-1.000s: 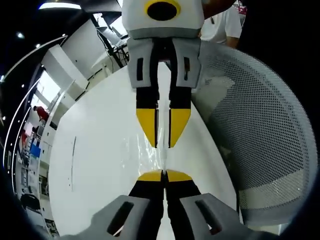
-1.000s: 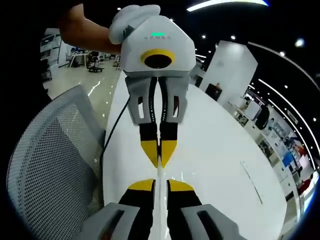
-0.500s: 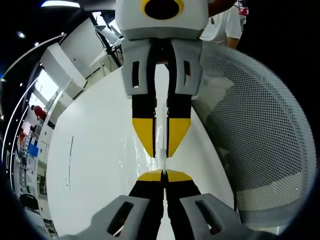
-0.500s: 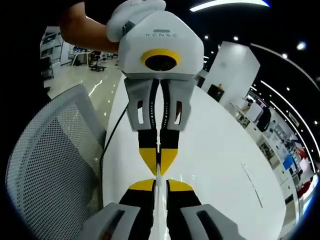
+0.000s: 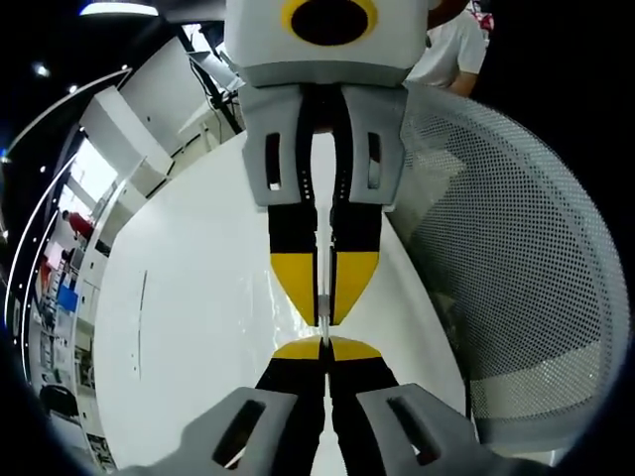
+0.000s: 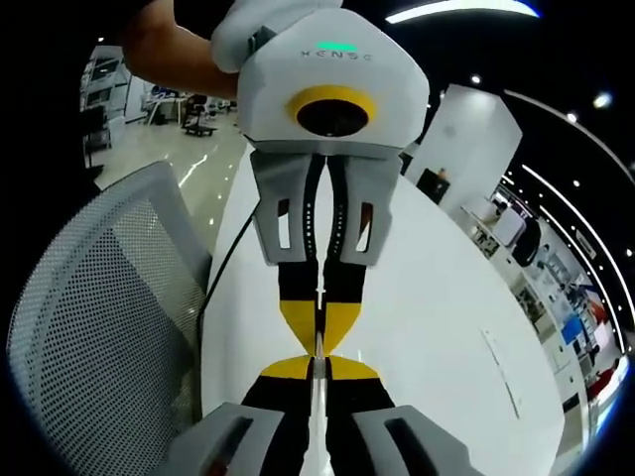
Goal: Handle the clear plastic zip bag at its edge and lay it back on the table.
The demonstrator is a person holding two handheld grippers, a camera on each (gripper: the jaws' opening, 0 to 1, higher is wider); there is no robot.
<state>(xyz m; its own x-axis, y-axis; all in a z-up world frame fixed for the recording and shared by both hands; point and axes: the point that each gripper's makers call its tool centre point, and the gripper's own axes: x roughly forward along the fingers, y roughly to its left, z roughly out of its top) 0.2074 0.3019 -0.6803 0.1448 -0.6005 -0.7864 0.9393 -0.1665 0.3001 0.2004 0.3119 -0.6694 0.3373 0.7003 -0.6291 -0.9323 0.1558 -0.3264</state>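
Note:
The clear plastic zip bag (image 5: 295,300) shows as a glinting film over the white table (image 5: 189,327), its edge running as a thin strip between both pairs of jaws. My left gripper (image 5: 324,347) rises from the bottom of the left gripper view, shut on that edge. My right gripper (image 5: 324,309) comes down from the top, tip to tip with it, jaws closed on the same strip. In the right gripper view my right gripper (image 6: 316,369) is shut on the bag edge (image 6: 317,347), and the left gripper (image 6: 319,337) faces it, held by a person's hand (image 6: 179,59).
A grey mesh chair back (image 5: 516,268) stands close beside the table; it also appears as the chair back (image 6: 99,327) in the right gripper view. A black cable (image 6: 226,260) runs along the table edge. A person in a white shirt (image 5: 451,50) stands behind.
The two grippers have drawn closer until their yellow tips nearly meet. The right gripper's jaws have narrowed onto the bag's edge.

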